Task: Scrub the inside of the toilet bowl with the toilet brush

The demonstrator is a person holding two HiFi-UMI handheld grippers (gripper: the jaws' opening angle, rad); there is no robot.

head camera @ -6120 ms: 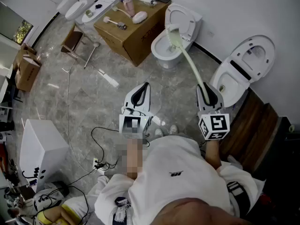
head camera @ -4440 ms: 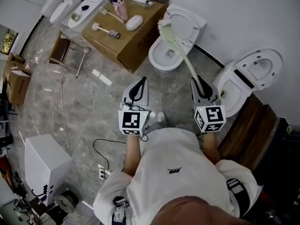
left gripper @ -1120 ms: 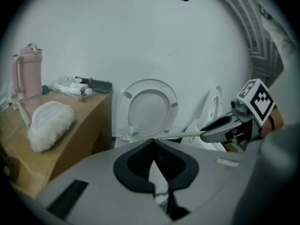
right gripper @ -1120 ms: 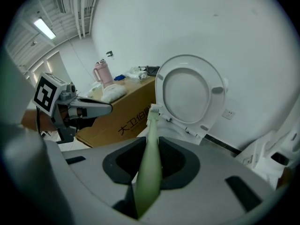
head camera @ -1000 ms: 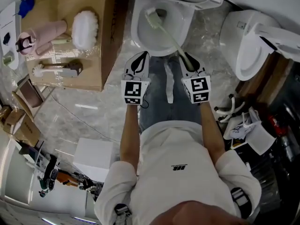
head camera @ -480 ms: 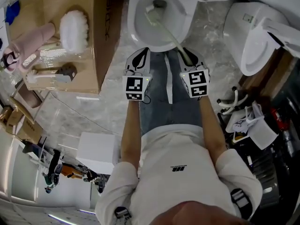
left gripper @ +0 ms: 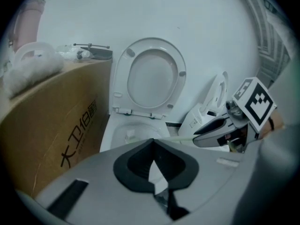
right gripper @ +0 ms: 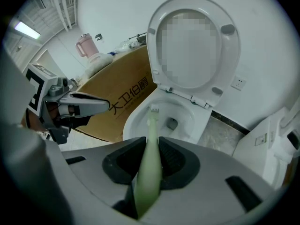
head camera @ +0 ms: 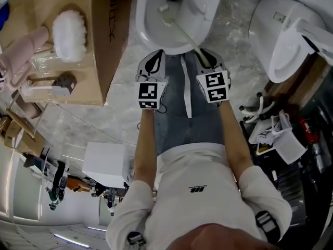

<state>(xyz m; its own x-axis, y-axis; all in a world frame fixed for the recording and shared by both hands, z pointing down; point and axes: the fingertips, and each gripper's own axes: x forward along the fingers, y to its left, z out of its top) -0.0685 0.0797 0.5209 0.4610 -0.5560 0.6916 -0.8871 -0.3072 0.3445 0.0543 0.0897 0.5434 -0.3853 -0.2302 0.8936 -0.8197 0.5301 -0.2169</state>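
Pale-green toilet brush is slanting into the toilet bowl at upper centre of the head view, bristle head lying near the drain | right hand-held gripper is clamping its handle | left hand-held gripper is hovering closed and empty beside it, below the rim | cardboard box is standing at upper left.

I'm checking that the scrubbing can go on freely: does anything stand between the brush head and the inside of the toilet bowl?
Nothing visible does. The seat is raised upright, and the toilet brush, clamped in the right gripper, has its head inside the open bowl. The left gripper is off to the side, out of the path.
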